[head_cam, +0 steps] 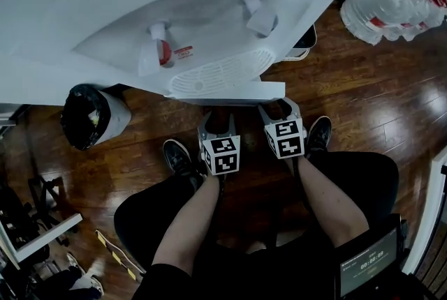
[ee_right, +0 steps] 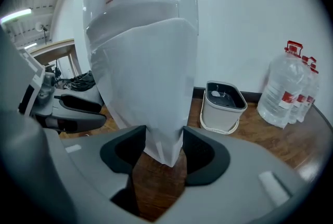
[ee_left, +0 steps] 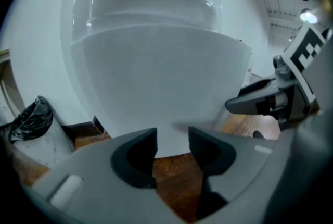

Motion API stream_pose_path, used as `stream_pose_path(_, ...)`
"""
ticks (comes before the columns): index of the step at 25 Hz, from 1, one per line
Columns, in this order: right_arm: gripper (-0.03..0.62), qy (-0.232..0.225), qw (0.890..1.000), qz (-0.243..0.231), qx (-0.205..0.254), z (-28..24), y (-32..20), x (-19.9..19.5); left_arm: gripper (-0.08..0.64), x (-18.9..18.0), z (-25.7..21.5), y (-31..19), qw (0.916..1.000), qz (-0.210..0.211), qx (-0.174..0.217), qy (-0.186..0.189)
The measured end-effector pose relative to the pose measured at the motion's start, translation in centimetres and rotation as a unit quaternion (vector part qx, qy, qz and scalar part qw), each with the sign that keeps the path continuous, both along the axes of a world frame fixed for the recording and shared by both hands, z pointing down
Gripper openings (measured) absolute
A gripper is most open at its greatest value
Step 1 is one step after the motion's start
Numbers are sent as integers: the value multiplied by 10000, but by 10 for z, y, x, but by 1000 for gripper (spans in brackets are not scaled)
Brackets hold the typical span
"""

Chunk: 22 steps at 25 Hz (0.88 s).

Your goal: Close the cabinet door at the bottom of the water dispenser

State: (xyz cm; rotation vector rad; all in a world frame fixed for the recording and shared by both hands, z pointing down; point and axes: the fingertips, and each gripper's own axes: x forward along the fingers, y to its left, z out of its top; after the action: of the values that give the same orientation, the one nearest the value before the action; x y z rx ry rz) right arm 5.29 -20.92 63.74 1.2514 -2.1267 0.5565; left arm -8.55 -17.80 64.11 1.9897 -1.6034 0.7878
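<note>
The white water dispenser stands in front of me, seen from above with its two taps. Its bottom cabinet door shows as a white slab at floor level. In the left gripper view the door is a wide white panel beyond the jaws. My left gripper is open just before the door's lower edge, and only wooden floor shows in its gap. My right gripper is open, with the door's lower corner standing between its fingertips.
A bin lined with a black bag stands left of the dispenser. A small white pail and several large water bottles stand to the right. The person's shoes rest on the wooden floor just behind the grippers.
</note>
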Motion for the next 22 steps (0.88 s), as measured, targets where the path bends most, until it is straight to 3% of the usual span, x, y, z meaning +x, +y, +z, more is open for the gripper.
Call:
stream_pose_path(9,224,81,9997,-241,4,-4,-21,2,195,-4,0,-18,9998,-130,34,-132)
stream_pose_path(22,219,111,9983,-520,228,-14,-44,0,224,-20,-3,-43,9969,-776,112,-7)
